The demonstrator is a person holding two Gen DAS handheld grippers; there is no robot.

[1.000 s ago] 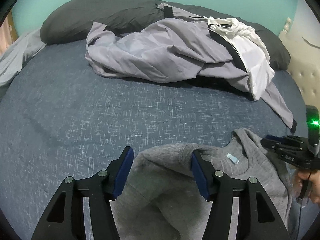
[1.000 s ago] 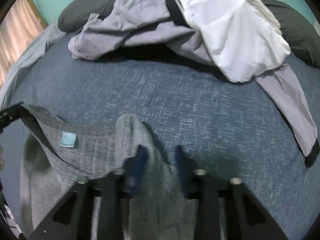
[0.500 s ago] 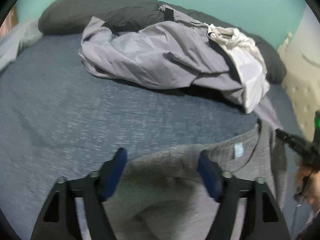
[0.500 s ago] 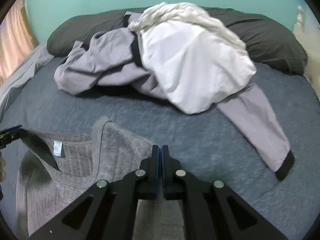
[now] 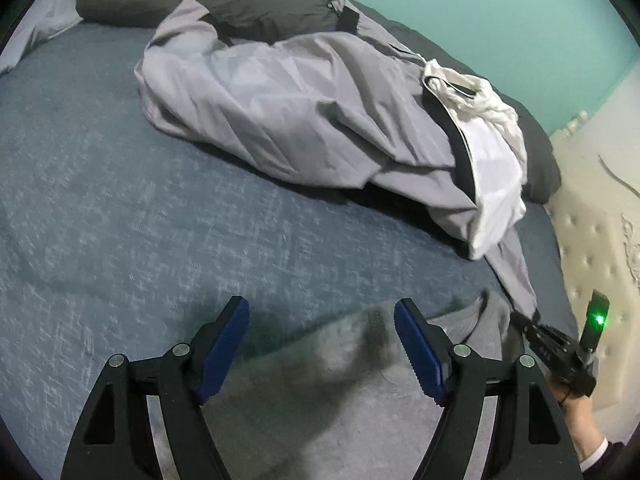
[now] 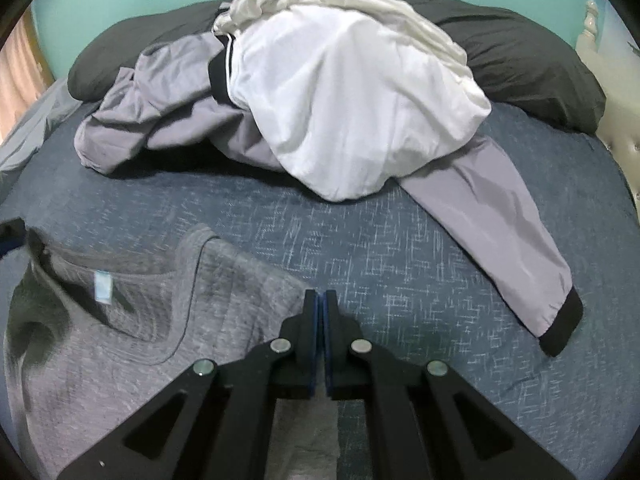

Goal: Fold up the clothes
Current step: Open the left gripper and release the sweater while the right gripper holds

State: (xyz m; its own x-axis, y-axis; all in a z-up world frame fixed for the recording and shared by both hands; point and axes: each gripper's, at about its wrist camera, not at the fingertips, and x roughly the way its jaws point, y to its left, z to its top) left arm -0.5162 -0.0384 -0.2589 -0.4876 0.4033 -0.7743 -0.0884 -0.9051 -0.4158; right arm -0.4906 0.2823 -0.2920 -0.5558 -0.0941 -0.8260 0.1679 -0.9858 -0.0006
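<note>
A grey knit sweater with a pale blue neck label lies on the blue bedcover. My right gripper is shut on its right shoulder edge. The left wrist view shows that gripper at the far right, pulling the sweater taut by that corner. My left gripper stands wide open over the sweater's other edge, and the cloth rises between its blue pads without being pinched. One left finger shows by the collar in the right wrist view.
A heap of clothes sits further back: a light grey jacket with a white garment on it, one sleeve trailing forward. Dark pillows lie behind it. A cream tufted headboard runs along the right. A hand holds the right gripper.
The right gripper closed on the sweater's shoulder and drew it out to the right. The left gripper's jaws widened, letting go of the cloth, and it rolled and shifted across the bed.
</note>
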